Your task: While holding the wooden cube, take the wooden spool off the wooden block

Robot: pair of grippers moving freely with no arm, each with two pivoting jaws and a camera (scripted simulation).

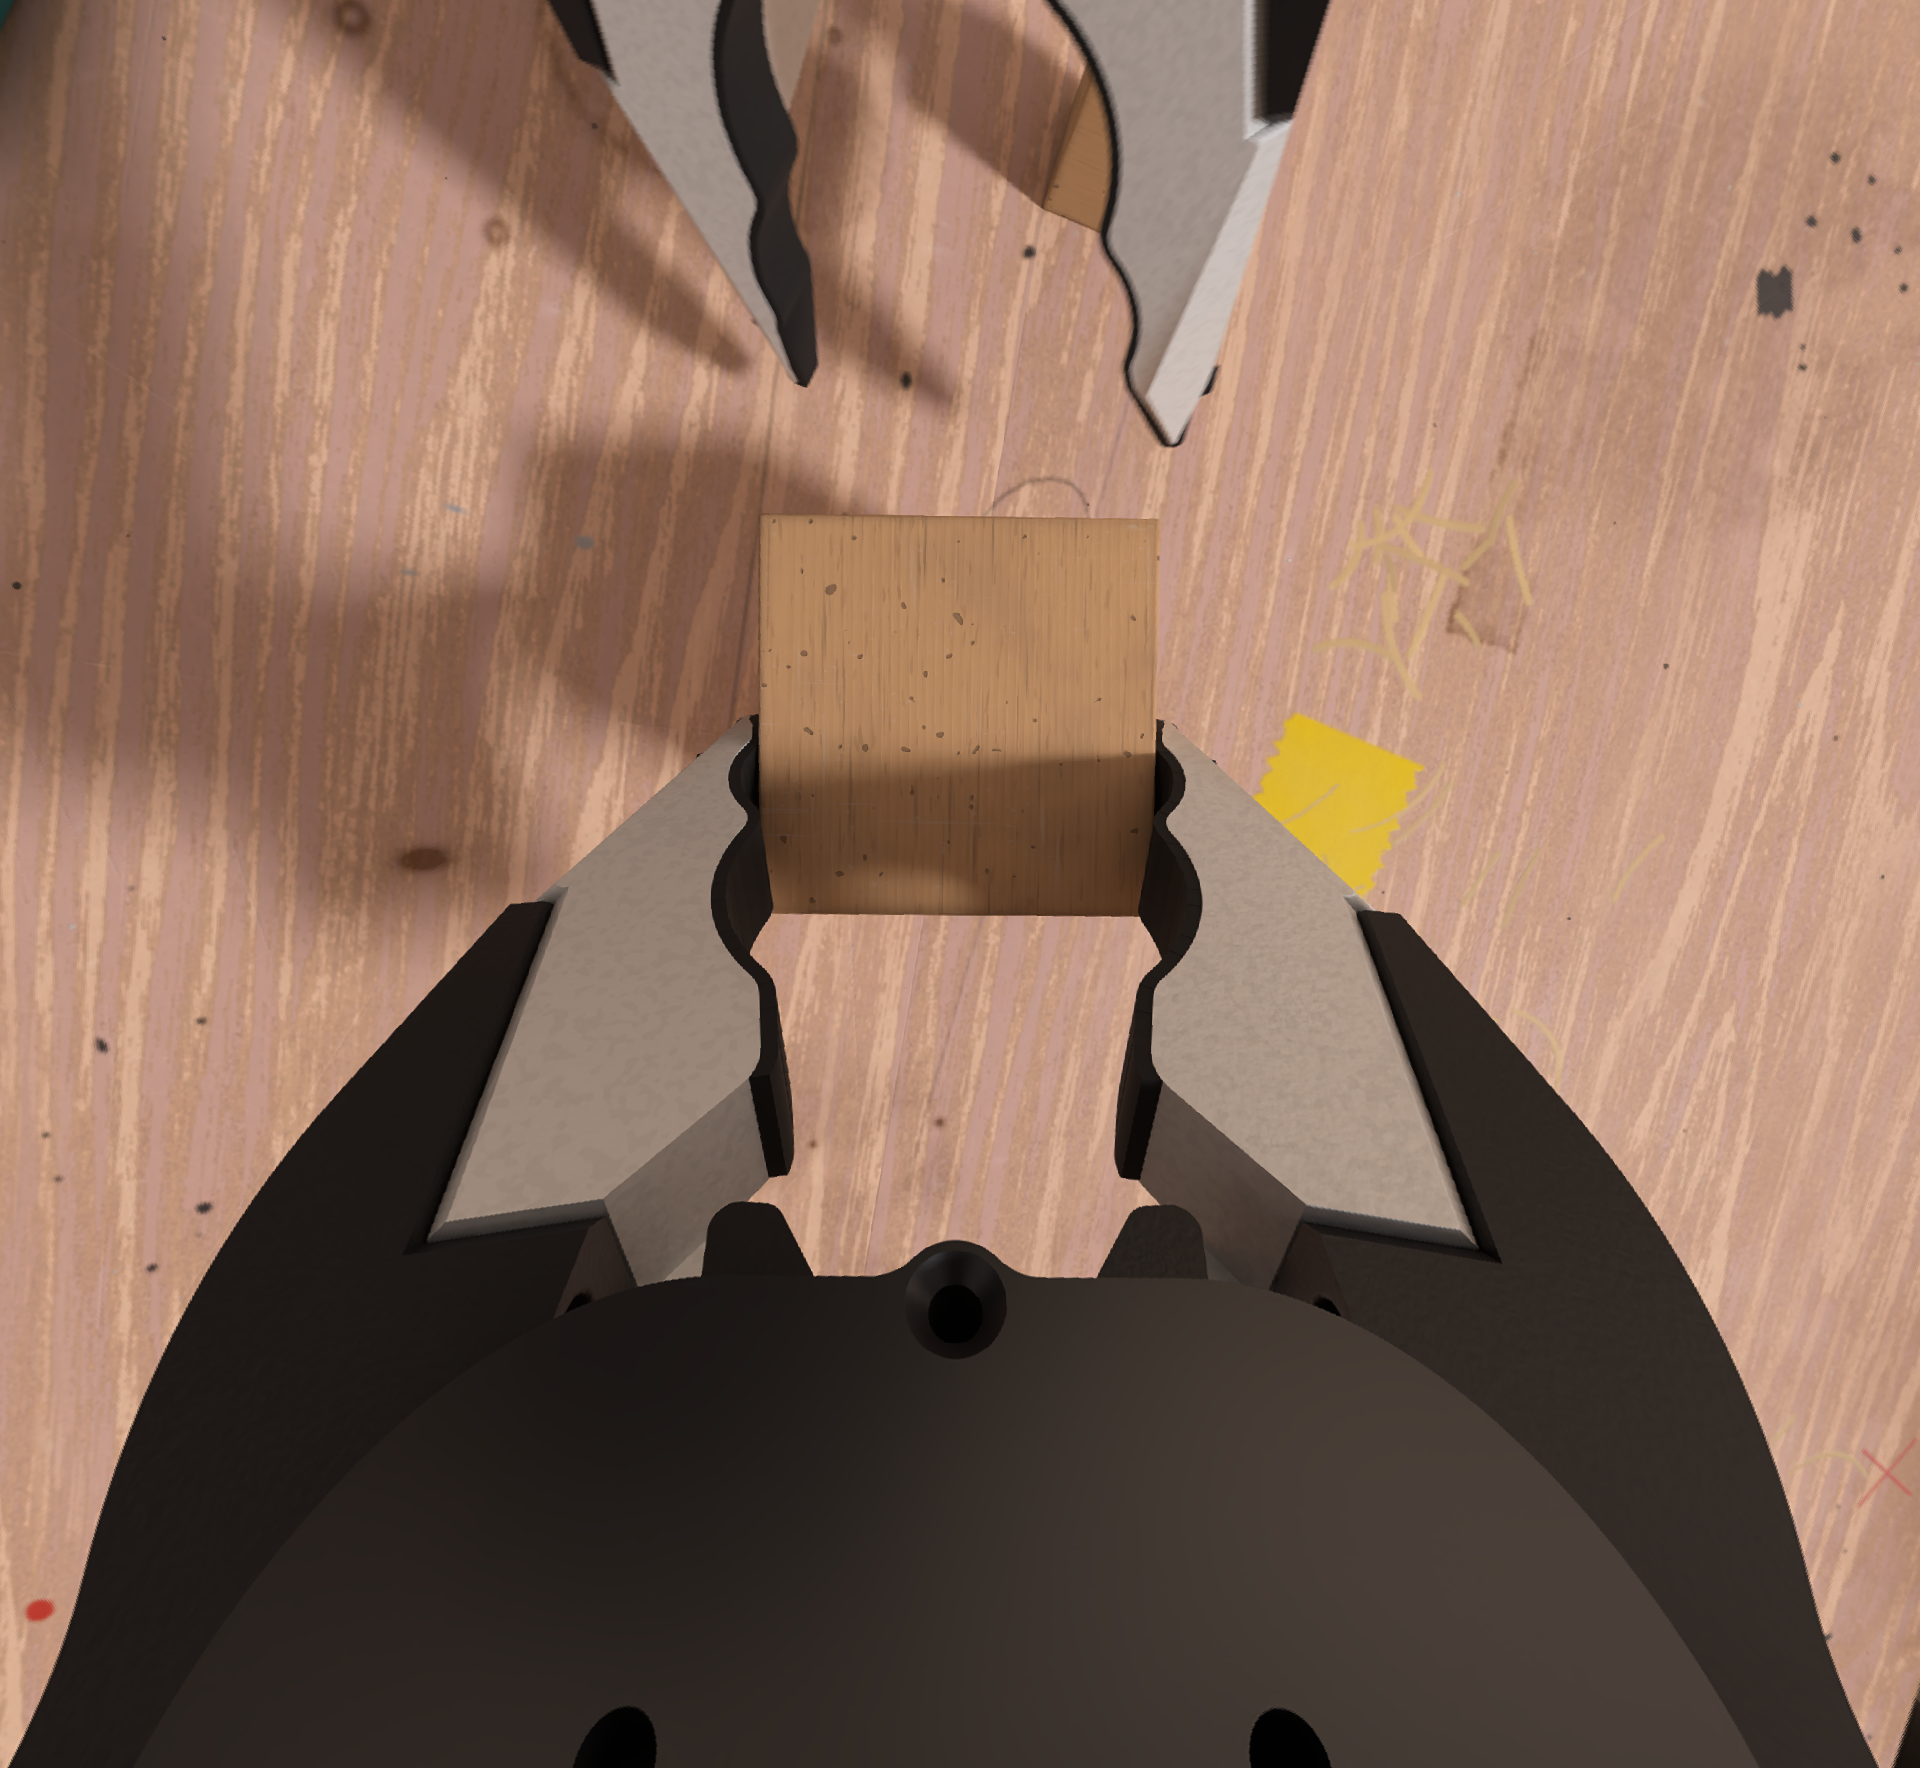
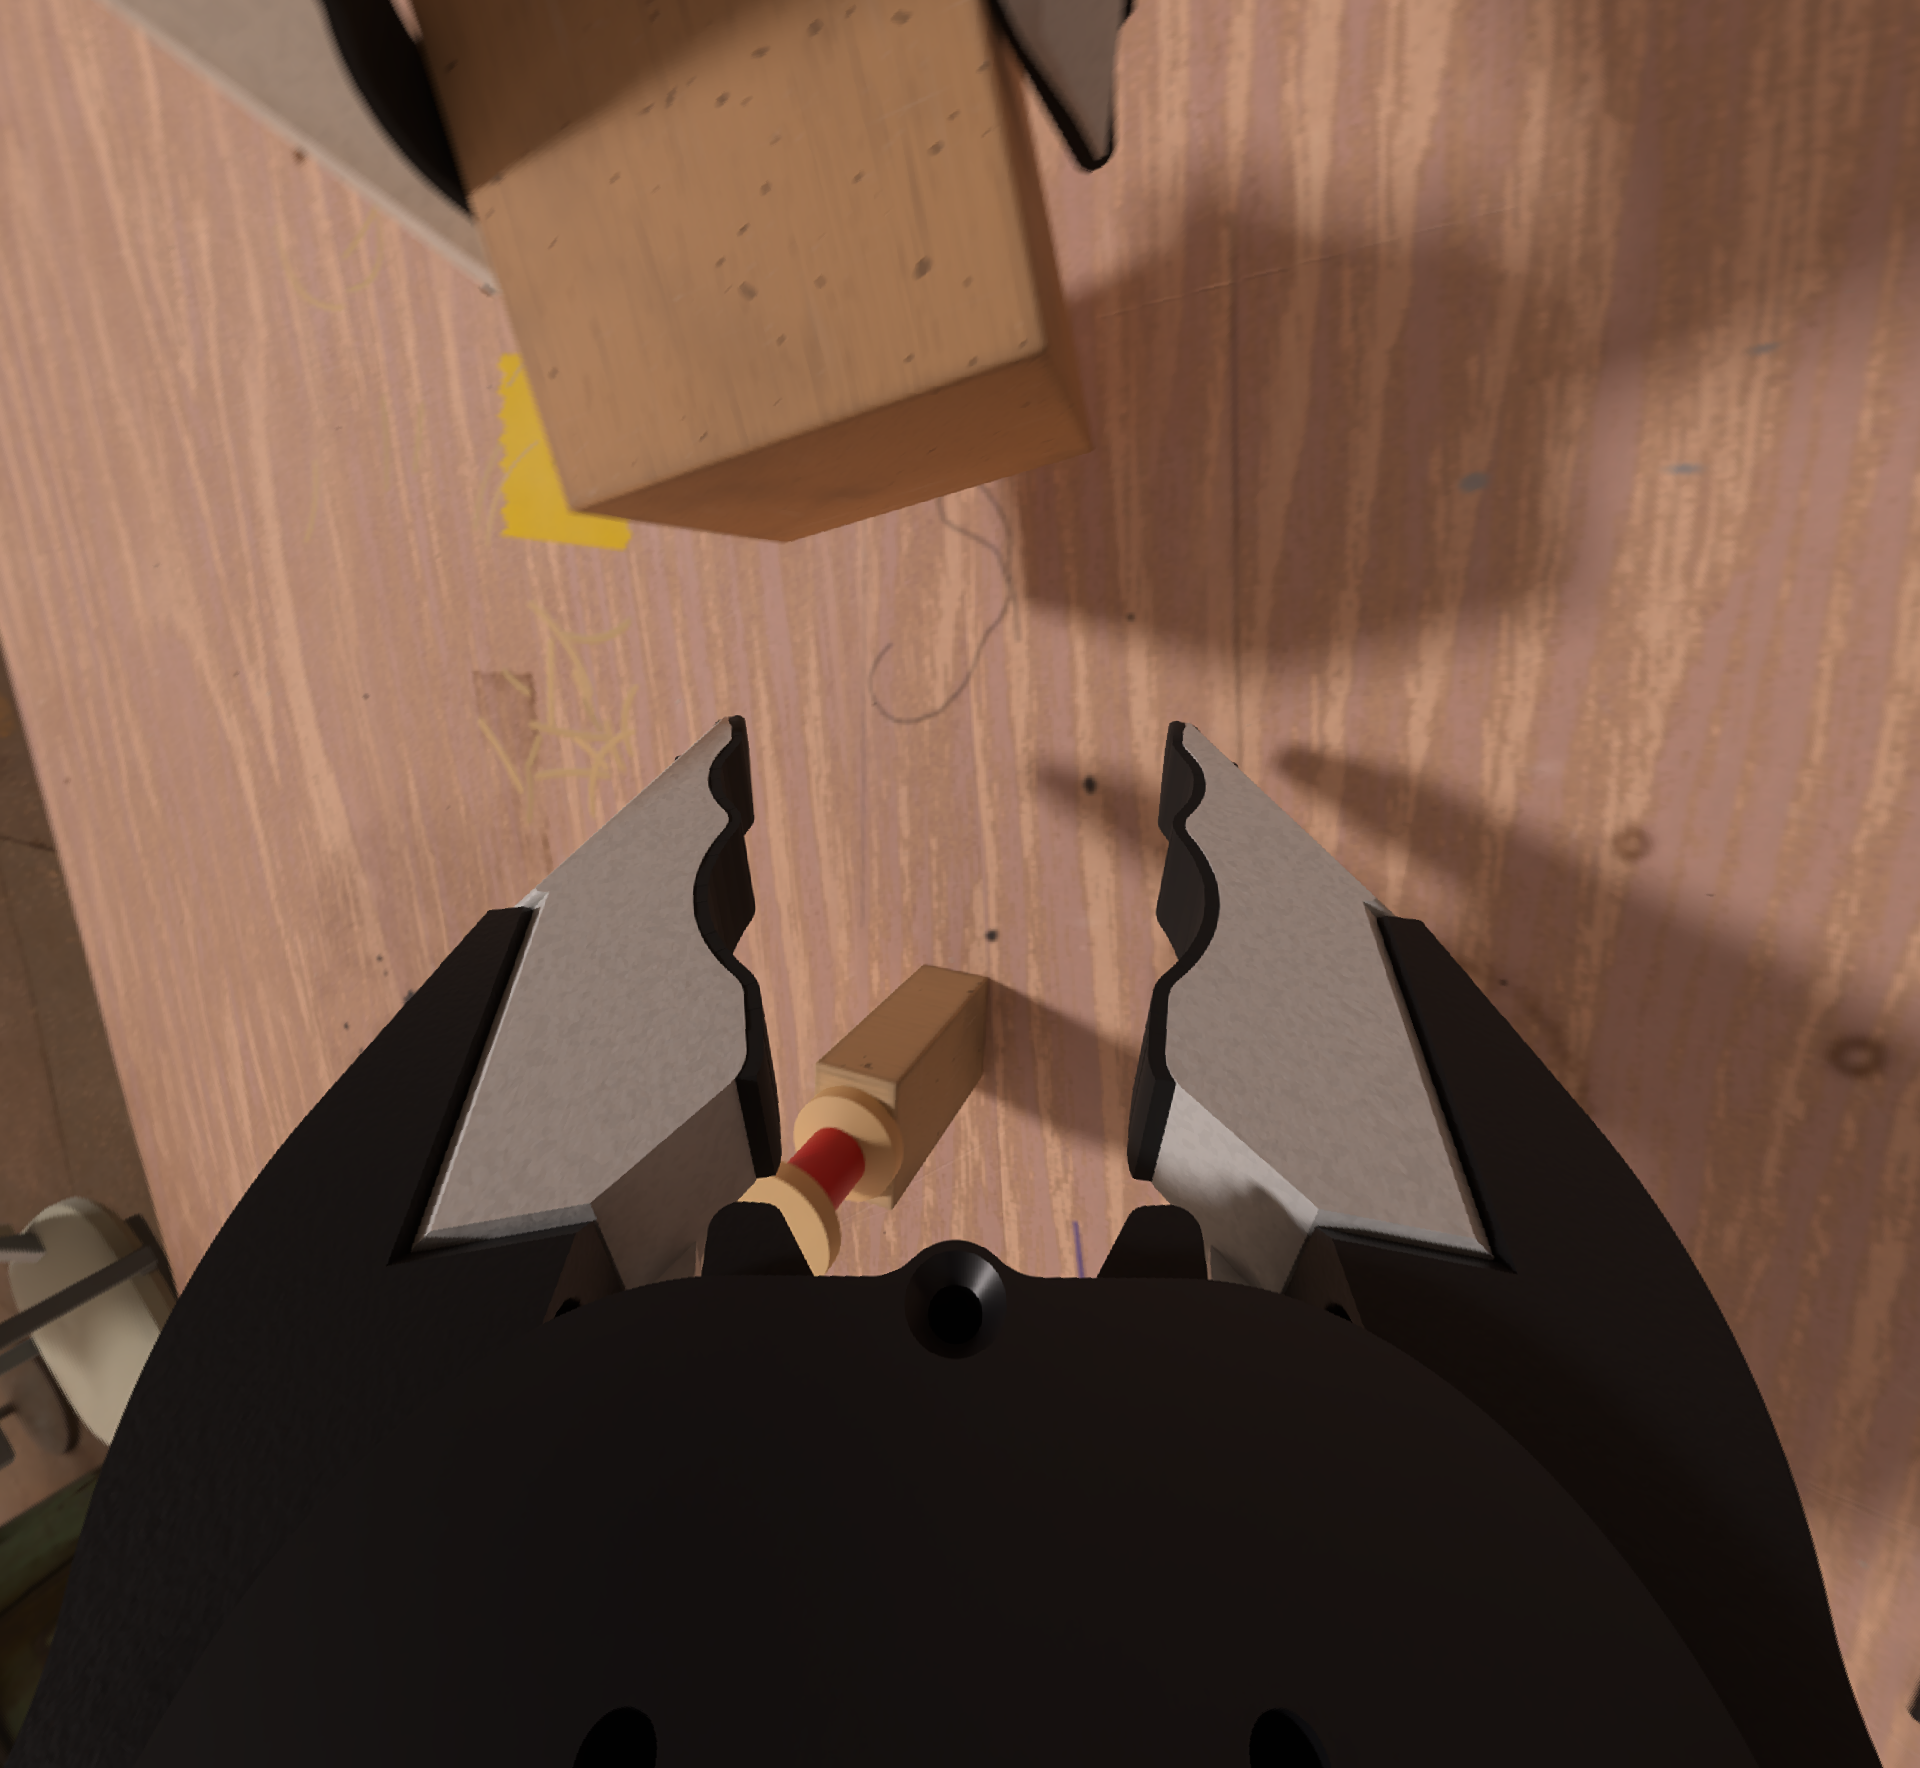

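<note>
The wooden cube [image 1: 956, 710] is clamped in the left gripper [image 1: 954, 762], while the right gripper [image 2: 956, 762], fingers apart, should be lowered gently around the wooden spool [image 2: 826, 1170] on the wooden block [image 2: 914, 1058] below.

- Wooden cube [image 1: 956, 710] — pale brown, speckled with small dark flecks, fine straight grain. It sits clamped between the left jaws, gripped on two opposite faces near their tips, its far half sticking out past them. Held clear above the worktop [image 1: 312, 679]; in the right wrist view it hangs ahead of the right jaws, tilted.
- Wooden block [image 2: 920, 1053] — small, plain, upright on the worktop, below the gap of the right jaws and nearer their base.
- Wooden spool [image 2: 821, 1173] — pale flanges with a red wound middle, standing on top of the block, close to the base of the right jaws' left side.
</note>
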